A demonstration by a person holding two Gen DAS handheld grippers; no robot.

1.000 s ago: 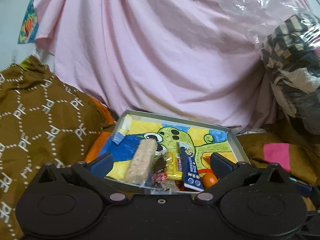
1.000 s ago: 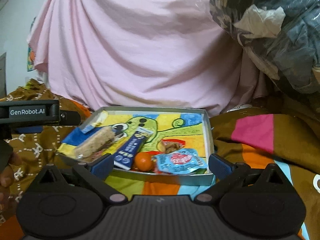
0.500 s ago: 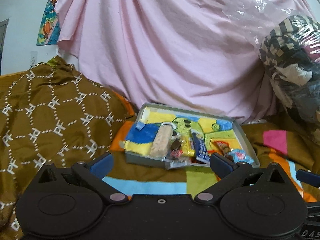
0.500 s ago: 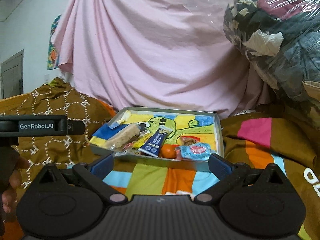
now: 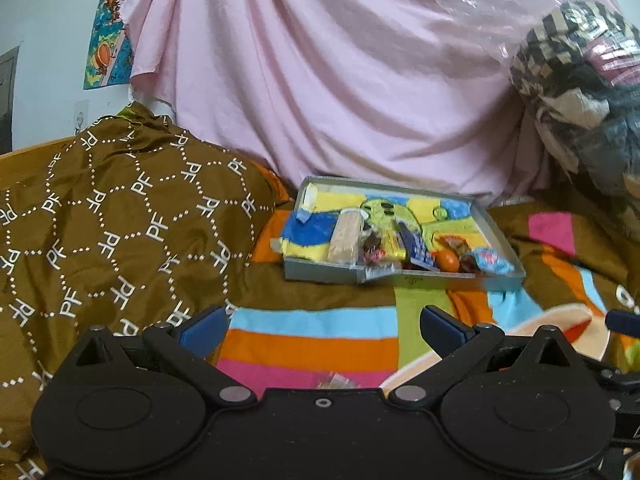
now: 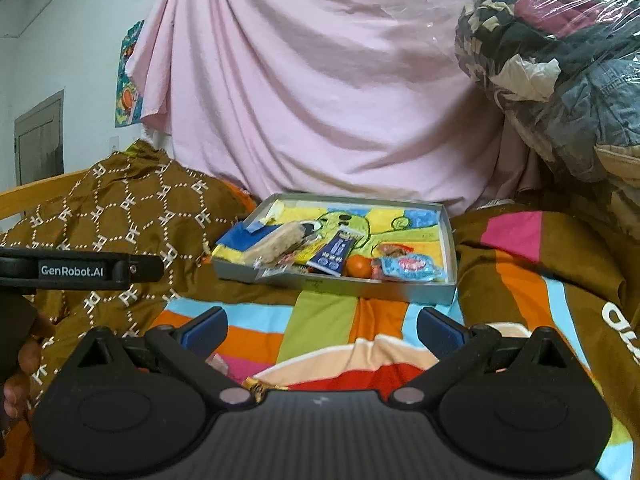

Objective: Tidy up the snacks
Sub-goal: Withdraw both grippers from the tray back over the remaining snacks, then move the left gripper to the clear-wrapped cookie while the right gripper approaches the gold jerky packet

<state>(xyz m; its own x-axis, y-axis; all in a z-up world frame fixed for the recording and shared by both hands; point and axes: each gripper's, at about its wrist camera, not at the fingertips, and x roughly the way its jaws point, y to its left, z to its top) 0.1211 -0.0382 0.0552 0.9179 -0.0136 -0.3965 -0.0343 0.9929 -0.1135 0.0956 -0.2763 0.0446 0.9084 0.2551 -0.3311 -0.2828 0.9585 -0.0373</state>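
A grey tray [image 5: 320,274] [image 6: 449,232] with a yellow, green and blue cartoon lining lies on a striped blanket. Several snacks lie along its near edge: a pale bar [image 5: 344,234] [image 6: 276,242], a dark blue packet [image 5: 416,246] [image 6: 336,254], an orange round one [image 5: 446,260] [image 6: 358,266] and a light blue packet [image 5: 492,260] [image 6: 406,268]. My left gripper [image 5: 322,326] is open and empty, well short of the tray. My right gripper [image 6: 322,326] is open and empty, also short of it. Small wrappers [image 5: 334,380] [image 6: 256,386] peek out just in front of each gripper body.
A brown patterned cushion [image 5: 112,232] [image 6: 132,208] rises left of the tray. A pink sheet [image 5: 340,80] hangs behind. A clear bag of clothes [image 6: 560,60] bulges at the right. The left gripper's handle [image 6: 80,270] shows at the left of the right wrist view.
Both grippers have drawn back from the tray, which now looks smaller and farther. More of the striped blanket shows in front. Both stay open.
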